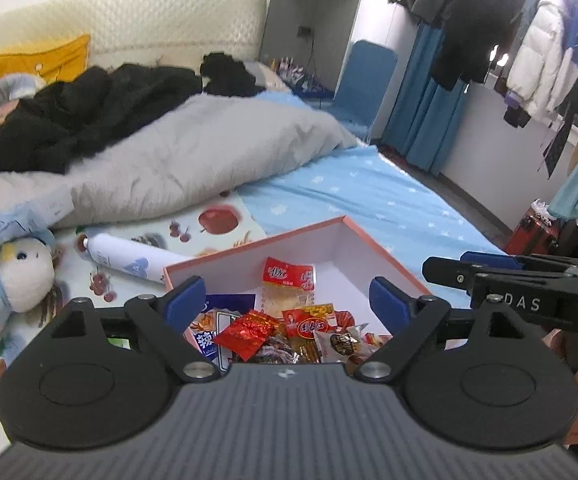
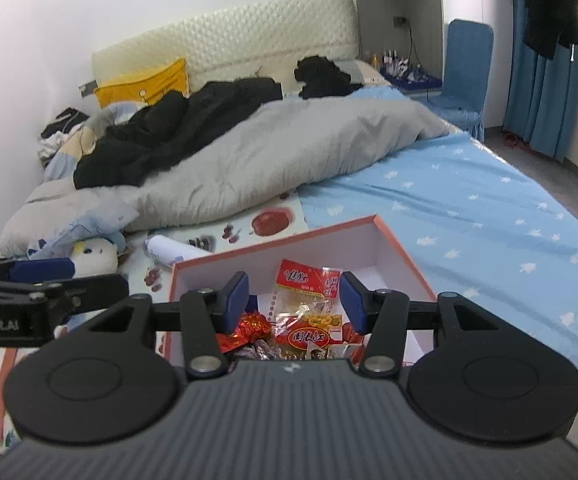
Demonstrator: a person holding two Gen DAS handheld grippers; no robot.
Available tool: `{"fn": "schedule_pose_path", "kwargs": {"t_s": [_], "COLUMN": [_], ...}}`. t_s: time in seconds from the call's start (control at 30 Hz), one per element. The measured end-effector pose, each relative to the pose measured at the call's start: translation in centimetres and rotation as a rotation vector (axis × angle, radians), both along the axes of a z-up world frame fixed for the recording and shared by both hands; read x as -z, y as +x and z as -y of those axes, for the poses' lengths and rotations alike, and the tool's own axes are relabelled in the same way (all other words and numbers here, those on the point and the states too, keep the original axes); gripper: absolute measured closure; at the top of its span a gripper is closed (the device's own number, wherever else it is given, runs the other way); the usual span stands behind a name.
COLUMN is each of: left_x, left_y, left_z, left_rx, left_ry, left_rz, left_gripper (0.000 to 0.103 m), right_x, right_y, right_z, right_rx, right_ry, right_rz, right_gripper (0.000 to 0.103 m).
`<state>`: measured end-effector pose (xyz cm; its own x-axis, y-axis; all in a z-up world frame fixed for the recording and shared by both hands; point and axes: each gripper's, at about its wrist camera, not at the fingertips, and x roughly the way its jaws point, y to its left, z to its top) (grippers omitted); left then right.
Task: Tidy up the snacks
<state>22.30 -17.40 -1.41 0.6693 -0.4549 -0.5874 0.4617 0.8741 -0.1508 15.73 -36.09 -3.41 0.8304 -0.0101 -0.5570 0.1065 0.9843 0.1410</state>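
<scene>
A white box with a pink rim (image 1: 257, 240) (image 2: 273, 242) lies on the bed and holds several snack packets. Among them are a clear packet with a red top (image 1: 289, 276) (image 2: 301, 280), a red foil pack (image 1: 245, 330) and a red labelled pack (image 1: 309, 324) (image 2: 309, 336). My left gripper (image 1: 287, 300) hangs above the box, its blue pads wide apart with nothing between them. My right gripper (image 2: 295, 302) hovers over the same box, its jaws about half apart and holding nothing. Each gripper shows at the edge of the other's view, side by side.
The box rests on a fruit-print mat (image 1: 217, 220) beside a white spray can (image 1: 129, 258) and a plush toy (image 1: 21, 276). A grey duvet (image 1: 189, 160) with black clothes lies behind. Blue starred sheet (image 1: 369, 200) spreads to the right; a red suitcase (image 1: 533, 232) stands on the floor.
</scene>
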Motion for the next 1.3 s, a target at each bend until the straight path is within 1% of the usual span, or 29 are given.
{"fn": "schedule_pose_path", "kwargs": {"t_s": [0.23, 0.3, 0.37, 0.47, 0.6, 0.7, 0.87, 1.0, 1.13, 1.3], "left_x": [-1.6, -1.7, -1.8, -2.0, -2.0, -1.7, -0.8, 0.1, 0.7, 1.2], "left_y": [-4.2, -5.2, -6.2, -7.5, -8.9, -10.0, -11.8, -13.1, -14.0, -14.1], "left_z": [-1.6, -2.2, -2.7, -3.5, -4.7, -5.2, -5.8, -5.9, -6.1, -6.3], "left_rx": [-0.015, -0.024, -0.037, -0.058, -0.078, -0.088, -0.112, -0.126, -0.136, -0.154], "left_ry": [-0.021, -0.030, -0.028, -0.027, -0.037, -0.024, 0.011, 0.044, 0.043, 0.047], "left_rz": [0.048, 0.054, 0.058, 0.065, 0.066, 0.072, 0.070, 0.068, 0.067, 0.057], "left_gripper": [0.009, 0.007, 0.002, 0.000, 0.000, 0.000, 0.000, 0.000, 0.000, 0.000], "right_x": [-1.0, -1.0, -1.0, -0.9, -0.4, 0.0, 0.7, 1.6, 2.3, 3.0], "right_y": [-3.8, -5.0, -6.1, -7.7, -9.5, -10.6, -12.3, -13.5, -14.0, -13.9], "right_z": [-0.9, -1.2, -1.4, -1.8, -2.2, -2.6, -3.4, -3.8, -4.1, -4.5], "right_rx": [0.012, 0.017, 0.017, 0.030, 0.042, 0.049, 0.057, 0.059, 0.059, 0.051], "right_ry": [0.004, 0.005, 0.001, 0.003, 0.020, 0.028, -0.005, 0.017, 0.002, 0.007], "right_rz": [0.040, 0.050, 0.063, 0.075, 0.090, 0.092, 0.100, 0.076, 0.071, 0.054], "right_gripper": [0.050, 0.050, 0.050, 0.050, 0.050, 0.050, 0.050, 0.050, 0.050, 0.050]}}
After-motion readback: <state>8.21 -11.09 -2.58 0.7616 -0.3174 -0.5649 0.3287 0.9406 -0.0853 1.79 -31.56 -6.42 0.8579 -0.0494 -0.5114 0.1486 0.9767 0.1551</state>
